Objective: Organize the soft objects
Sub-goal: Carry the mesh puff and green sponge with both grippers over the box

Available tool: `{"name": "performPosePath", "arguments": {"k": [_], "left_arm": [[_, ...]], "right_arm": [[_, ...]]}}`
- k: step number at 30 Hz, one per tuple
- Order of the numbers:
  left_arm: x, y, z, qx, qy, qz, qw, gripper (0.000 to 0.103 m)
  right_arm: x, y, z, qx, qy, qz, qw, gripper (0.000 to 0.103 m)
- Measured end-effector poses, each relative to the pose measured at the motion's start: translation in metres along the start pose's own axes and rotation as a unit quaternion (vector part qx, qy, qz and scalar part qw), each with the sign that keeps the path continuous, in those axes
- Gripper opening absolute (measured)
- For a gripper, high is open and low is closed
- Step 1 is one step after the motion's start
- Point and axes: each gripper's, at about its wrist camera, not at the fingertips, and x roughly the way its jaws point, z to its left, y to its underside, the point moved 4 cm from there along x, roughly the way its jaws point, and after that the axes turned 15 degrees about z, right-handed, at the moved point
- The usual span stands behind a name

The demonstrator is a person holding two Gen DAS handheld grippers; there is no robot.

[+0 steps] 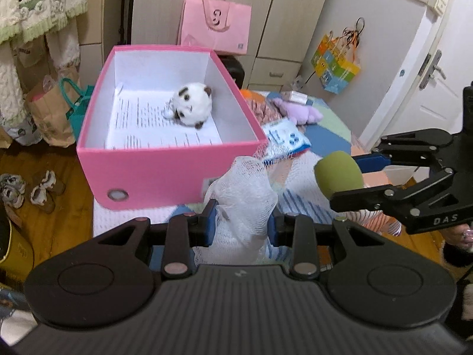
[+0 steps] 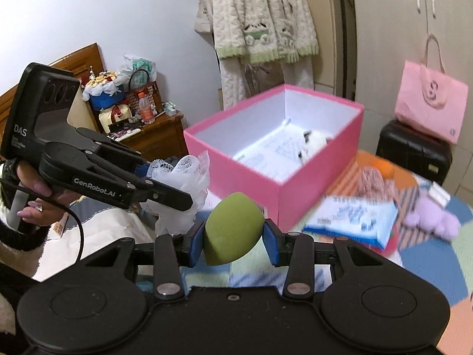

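My left gripper (image 1: pixel 241 222) is shut on a white mesh bath puff (image 1: pixel 245 198) and holds it above the bed, just in front of the pink box (image 1: pixel 165 174). My right gripper (image 2: pixel 234 241) is shut on a green egg-shaped sponge (image 2: pixel 233 232), also near the box (image 2: pixel 319 183). The sponge also shows in the left wrist view (image 1: pixel 338 173), and the puff in the right wrist view (image 2: pixel 183 189). A white plush with brown spots (image 1: pixel 192 106) lies inside the box on a printed sheet.
On the patchwork bedspread (image 2: pixel 428 254) right of the box lie a blue-and-white packet (image 2: pixel 354 216), a purple plush (image 2: pixel 428 219) and a pink knitted item (image 2: pixel 369 183). A black suitcase (image 2: pixel 414 151) carries a pink bag (image 2: pixel 431 103). Shoes (image 1: pixel 41 189) lie on the wooden floor.
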Motion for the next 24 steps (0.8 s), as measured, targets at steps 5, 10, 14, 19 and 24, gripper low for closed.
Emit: {"name": "performPosePath", "arguments": {"k": [5,10,14,19,24], "left_arm": [[-0.008,-0.019,0.016,0.0,0.011,-0.026,0.9996,0.032],[-0.013,-0.047,0.026,0.008,0.025,-0.056,0.9981,0.032],[-0.01,-0.07,0.036,0.006,0.026,-0.076,0.9967,0.032],[0.009,-0.097,0.052,-0.012,0.018,-0.08,0.9966,0.032],[0.04,-0.119,0.067,-0.026,-0.013,-0.051,0.9983,0.032]], "right_arm": [[0.005,-0.027,-0.001,-0.01,0.01,-0.018,1.0,0.047],[0.011,-0.056,-0.008,-0.016,0.016,-0.034,0.999,0.047],[0.017,-0.076,-0.015,-0.025,0.026,-0.046,0.998,0.047],[0.039,-0.1,-0.026,-0.034,0.036,-0.042,0.998,0.047],[0.074,-0.117,-0.037,-0.056,0.074,-0.01,0.996,0.047]]}}
